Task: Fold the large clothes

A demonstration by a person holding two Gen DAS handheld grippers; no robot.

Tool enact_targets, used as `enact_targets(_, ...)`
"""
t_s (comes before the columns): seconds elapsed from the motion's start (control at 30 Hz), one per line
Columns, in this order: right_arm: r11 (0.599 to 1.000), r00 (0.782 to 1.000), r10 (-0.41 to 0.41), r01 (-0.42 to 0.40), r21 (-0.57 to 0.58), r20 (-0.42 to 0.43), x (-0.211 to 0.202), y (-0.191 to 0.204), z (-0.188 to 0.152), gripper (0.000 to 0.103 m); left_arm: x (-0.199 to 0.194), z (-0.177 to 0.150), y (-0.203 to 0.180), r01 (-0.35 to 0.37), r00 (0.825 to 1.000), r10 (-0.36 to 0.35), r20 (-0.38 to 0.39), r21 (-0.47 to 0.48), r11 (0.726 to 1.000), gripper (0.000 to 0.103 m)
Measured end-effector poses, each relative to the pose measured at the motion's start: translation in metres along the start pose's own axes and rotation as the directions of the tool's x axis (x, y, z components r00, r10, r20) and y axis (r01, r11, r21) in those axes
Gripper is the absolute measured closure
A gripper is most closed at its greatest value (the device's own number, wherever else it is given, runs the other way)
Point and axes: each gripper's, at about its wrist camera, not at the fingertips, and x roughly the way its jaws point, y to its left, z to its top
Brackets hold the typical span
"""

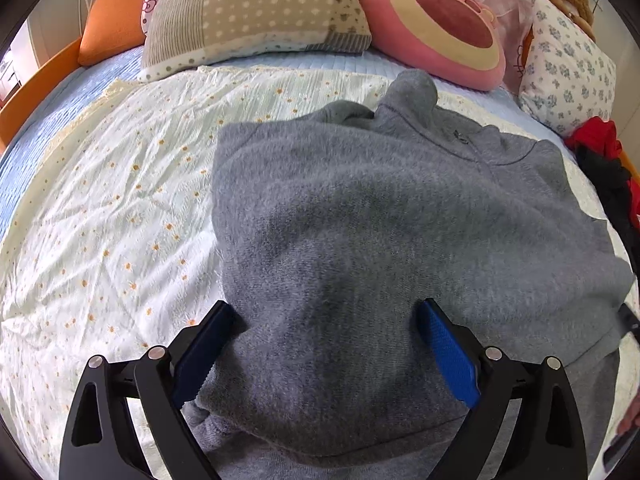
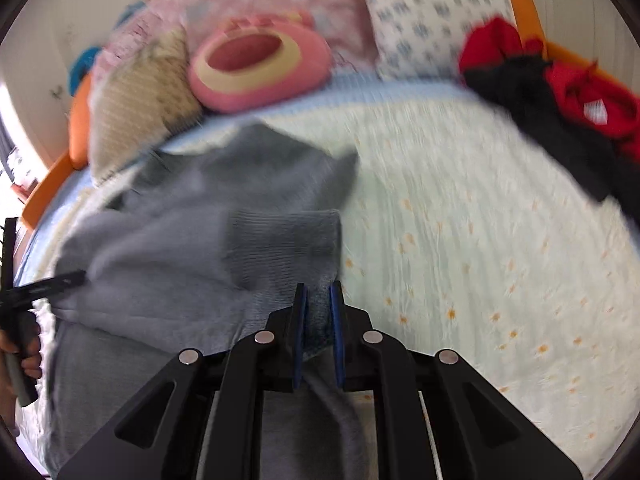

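A large grey sweater [image 1: 360, 200] lies on the pale floral quilt [image 1: 100, 220], collar toward the pillows, its near part humped up. My left gripper [image 1: 328, 316] is open, its blue-padded fingers [image 1: 448, 352] set wide with the sweater's bulk between them. In the blurred right wrist view, my right gripper [image 2: 318, 292] is shut on a fold at the edge of the sweater [image 2: 160, 240], just below a ribbed cuff [image 2: 280, 240]. At the left of that view, the left gripper [image 2: 60, 280] meets the sweater's far corner, held by a hand [image 2: 28, 356].
Pillows [image 1: 248, 12] and a pink plush cushion [image 1: 436, 24] line the head of the bed. A pile of red and black clothes [image 2: 560, 92] lies at the right side. The orange bed frame [image 1: 28, 92] runs along the left. Bare quilt [image 2: 480, 260] stretches right of the sweater.
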Motion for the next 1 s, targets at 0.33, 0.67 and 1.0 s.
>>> enact_targets(0.33, 0.986, 0.979, -0.14, 0.151, -0.069, 0.148, -0.048, 0.0, 0.004, 0.048, -0.05, 0.007, -0.004, 0.033, 0.993, -0.038, 0.113, 0.043, 0.999, 0.008)
enact_targets(0.67, 0.972, 0.998, -0.05, 0.054, -0.229, 0.025, 0.001, 0.073, 0.038, 0.057, -0.021, 0.037, -0.049, 0.028, 0.997, -0.035, 0.073, 0.099, 0.995, 0.008)
enact_targets(1.0, 0.973, 0.988, -0.152, 0.147, -0.179, -0.013, 0.074, 0.05, 0.032, 0.057, 0.036, 0.038, -0.03, -0.082, 0.991, 0.075, 0.111, 0.056, 0.995, 0.006)
